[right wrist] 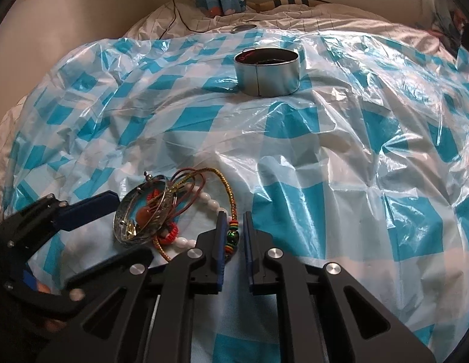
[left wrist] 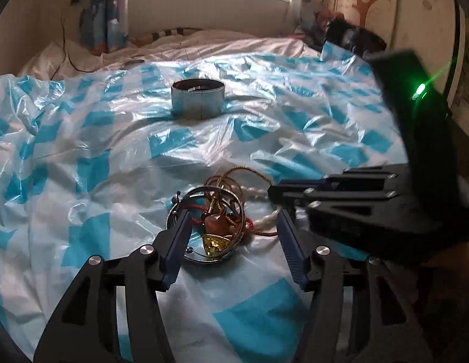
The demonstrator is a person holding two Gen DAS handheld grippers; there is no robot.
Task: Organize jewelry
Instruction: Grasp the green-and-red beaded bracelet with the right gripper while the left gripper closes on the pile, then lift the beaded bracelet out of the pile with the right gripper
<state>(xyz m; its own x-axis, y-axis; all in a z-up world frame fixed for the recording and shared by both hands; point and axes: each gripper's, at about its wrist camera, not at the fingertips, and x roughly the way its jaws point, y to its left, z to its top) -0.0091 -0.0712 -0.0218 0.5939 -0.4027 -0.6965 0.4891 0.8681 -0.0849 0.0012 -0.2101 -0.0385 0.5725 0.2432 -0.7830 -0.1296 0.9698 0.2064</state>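
Straddling a tangled jewelry pile (left wrist: 217, 220), the left gripper (left wrist: 232, 230) gapes apart; the right gripper (right wrist: 234, 227) pinches a beaded cord (right wrist: 232, 236).

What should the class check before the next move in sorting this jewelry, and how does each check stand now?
1. Left gripper open: ok, jaws astride the pile.
2. Right gripper holding the beaded cord: cannot tell; jaws nearly shut around it.
3. Pile untangled: not ok; cords, beads and bangle interlace.
4. Tin upright, lid off: ok.
5. Way to the tin free: ok; only sheet between.
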